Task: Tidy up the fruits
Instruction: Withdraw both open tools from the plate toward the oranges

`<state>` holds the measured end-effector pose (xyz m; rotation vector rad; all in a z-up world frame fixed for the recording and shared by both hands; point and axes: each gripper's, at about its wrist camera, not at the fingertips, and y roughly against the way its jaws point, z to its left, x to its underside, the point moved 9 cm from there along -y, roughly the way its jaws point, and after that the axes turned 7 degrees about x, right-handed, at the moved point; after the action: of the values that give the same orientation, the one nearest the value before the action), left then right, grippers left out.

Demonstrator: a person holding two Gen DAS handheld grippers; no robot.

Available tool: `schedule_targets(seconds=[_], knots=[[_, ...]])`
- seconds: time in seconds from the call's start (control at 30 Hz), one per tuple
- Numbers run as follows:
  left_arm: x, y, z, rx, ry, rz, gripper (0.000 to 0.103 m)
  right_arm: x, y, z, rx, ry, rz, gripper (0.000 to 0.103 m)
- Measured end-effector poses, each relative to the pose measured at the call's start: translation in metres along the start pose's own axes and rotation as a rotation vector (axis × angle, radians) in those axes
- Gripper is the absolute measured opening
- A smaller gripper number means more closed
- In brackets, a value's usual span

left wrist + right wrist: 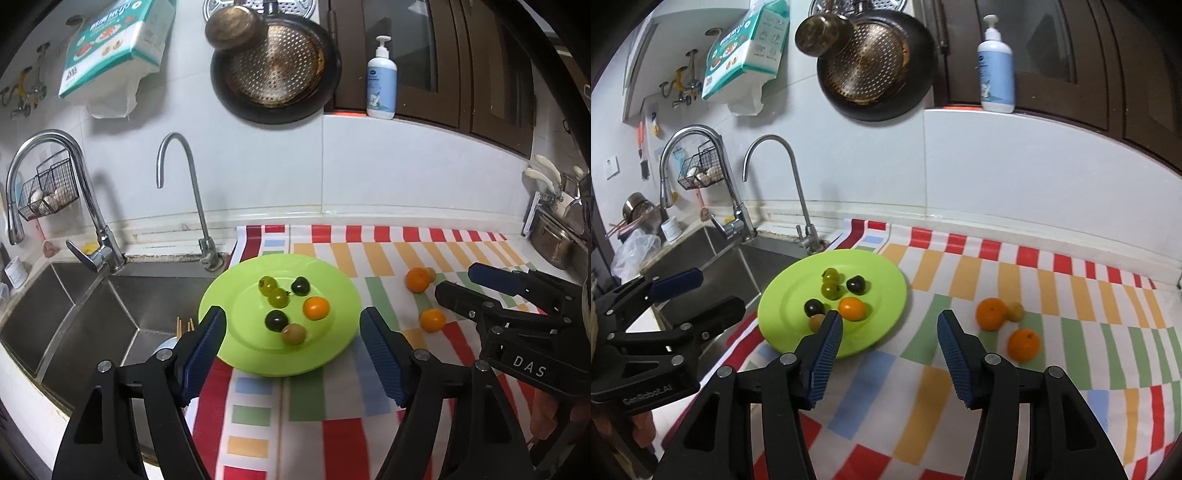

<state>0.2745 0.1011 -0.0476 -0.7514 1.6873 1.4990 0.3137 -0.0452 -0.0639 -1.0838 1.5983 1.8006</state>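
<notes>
Green plate (332, 280) sits on the striped cloth (332, 406) at the sink's (92, 314) edge, likely the collecting point: six small fruits already lie on it, two green ones touching at the back, two dark ones, an orange one (316, 308) and a brownish one (294, 333) nearest the front rim. Three fruits remain on the cloth well apart from the plate: a larger orange (990, 314) with a small yellowish fruit (1015, 312) touching it, and a second orange (1024, 344) nearer. Left gripper (293, 354) hangs above the plate's near rim, jaws wide apart, nothing between the pads. Right gripper (888, 356) hangs over bare cloth between plate and loose fruits, jaws apart and empty too, though narrower. Judging by this, both stand free for another pick, and the right one is better placed for the oranges. Left view shows the whole plate, the brownish fruit unobstructed, and the right gripper from the side at the far right. Right view hides part of that brownish fruit behind its own left finger, but separates the yellowish fruit from the orange clearly and shows the left gripper over the sink side, plus clutter beyond the taps.
</notes>
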Motion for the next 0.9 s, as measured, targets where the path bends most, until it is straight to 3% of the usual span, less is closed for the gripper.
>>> schedule_targets(seconds=[0.33,0.9], knots=[[-0.001,0.004,-0.042,0.017,0.021,-0.028,0.084,0.005,0.018,-0.041,0.028,0.025,-0.022,0.055],[0.007,-0.037,-0.109,0.067,-0.006,0.013,0.084,0.019,0.013,-0.105,0.06,0.123,0.001,0.055]])
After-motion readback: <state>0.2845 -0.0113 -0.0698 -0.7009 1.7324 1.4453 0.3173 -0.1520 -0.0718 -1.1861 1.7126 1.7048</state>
